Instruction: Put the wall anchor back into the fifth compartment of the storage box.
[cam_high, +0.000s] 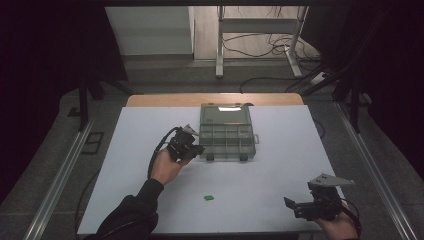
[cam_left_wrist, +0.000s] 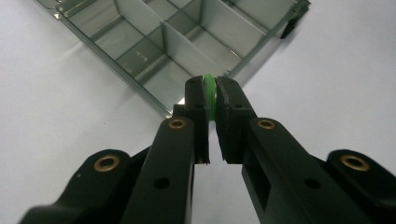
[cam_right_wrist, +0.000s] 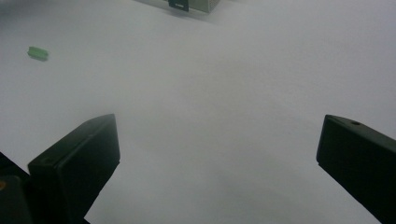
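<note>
Green piece (cam_left_wrist: 209, 86) (unmarked) pinched in left tongs (cam_left_wrist: 209, 95).

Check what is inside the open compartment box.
The compartment box shows bare, empty-looking sections in the left gripper view. The left gripper, pinching a small green piece, covers part of the nearest section, so that spot is unknown.

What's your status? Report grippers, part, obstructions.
Left gripper shut on green part beside open organizer box. Right gripper open. Second green piece on table. Nothing blocking.

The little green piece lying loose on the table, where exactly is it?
In the high view the green piece lies alone on the white table, near its front edge, between the two hands and in front of the clear compartment box.
</note>
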